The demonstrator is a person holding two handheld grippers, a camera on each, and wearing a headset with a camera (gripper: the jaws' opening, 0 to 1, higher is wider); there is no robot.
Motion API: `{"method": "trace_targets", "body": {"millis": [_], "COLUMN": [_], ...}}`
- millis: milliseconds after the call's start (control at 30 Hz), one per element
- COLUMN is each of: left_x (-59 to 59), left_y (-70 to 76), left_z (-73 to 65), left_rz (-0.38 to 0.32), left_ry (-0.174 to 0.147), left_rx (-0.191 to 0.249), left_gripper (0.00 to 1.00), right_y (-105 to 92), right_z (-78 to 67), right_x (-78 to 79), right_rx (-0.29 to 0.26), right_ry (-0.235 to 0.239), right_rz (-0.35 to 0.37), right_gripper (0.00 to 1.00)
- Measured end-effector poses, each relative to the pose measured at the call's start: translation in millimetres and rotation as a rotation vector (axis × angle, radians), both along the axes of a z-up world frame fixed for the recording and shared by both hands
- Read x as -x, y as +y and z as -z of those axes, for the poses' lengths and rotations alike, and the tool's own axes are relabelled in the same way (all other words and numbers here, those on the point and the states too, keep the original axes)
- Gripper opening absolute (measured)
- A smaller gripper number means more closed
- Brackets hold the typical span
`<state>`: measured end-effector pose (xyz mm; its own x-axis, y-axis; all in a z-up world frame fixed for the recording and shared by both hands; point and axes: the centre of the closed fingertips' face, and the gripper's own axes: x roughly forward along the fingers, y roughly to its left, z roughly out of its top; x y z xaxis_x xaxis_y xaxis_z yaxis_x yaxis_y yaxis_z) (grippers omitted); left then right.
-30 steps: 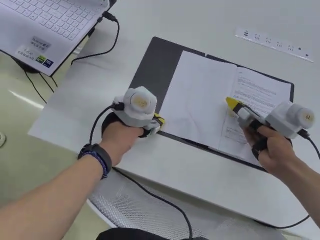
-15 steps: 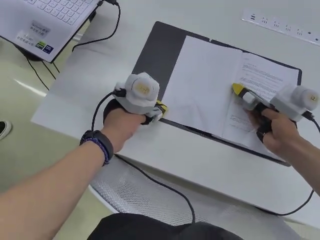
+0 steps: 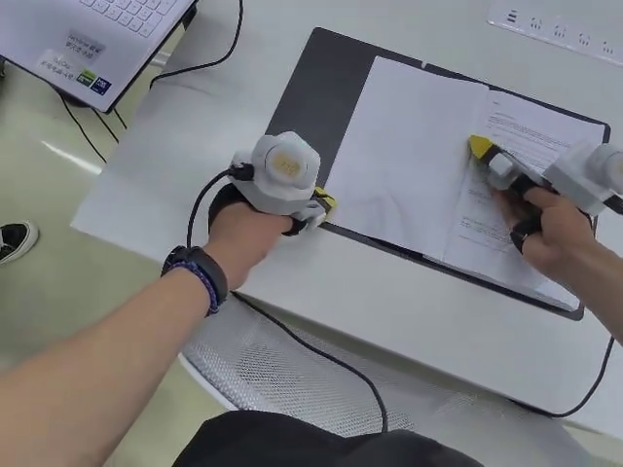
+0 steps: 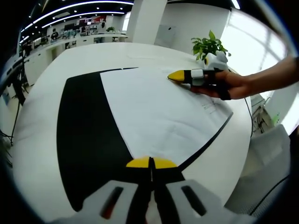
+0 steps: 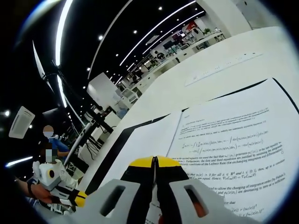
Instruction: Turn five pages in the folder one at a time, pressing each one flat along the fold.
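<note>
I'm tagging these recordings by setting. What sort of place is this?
Probably an open-plan office: a white desk with a laptop and a power strip, and long ceiling lights over more desks in the background.

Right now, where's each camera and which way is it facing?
Head view: above, looking down at the open folder; both forearms, left tongs, right tongs.
Left gripper view: folder's near edge, facing across the blank page; own shut tips.
Right gripper view: at the fold, facing the printed page; own shut tips.
Shared: each gripper view catches the other tongs.
</note>
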<state>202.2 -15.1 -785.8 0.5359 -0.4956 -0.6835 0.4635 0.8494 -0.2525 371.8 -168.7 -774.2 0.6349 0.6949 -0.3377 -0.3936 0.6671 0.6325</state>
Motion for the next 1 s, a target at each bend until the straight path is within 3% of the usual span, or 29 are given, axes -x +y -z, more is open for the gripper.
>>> {"method": "trace_targets", "body": {"millis": [267,667,1000], "left_x": [-0.5,-0.3,-0.6], "left_y": [0.0,0.0,-0.6], "left_z": [0.1,-1.1,-1.5], "left_rz": [0.005,0.012,0.009], "left_ry": [0.003,0.012,0.015], "left_rx": [-0.003,-0.009,-0.01], "left_gripper": [0.0,0.0,0.0], "right_y": [0.8,9.5,6.2], "right_z": [-6.8,-16.2,-8.6], "right_x": [-16.7,-33.0,-72.0], "right_rx": [-0.028,-0.039,-0.031], "right_ry": [-0.008,-0.026,-0.028], "right_rz": [0.075,0.124,0.163], "right_gripper": [0.0,0.0,0.0]}}
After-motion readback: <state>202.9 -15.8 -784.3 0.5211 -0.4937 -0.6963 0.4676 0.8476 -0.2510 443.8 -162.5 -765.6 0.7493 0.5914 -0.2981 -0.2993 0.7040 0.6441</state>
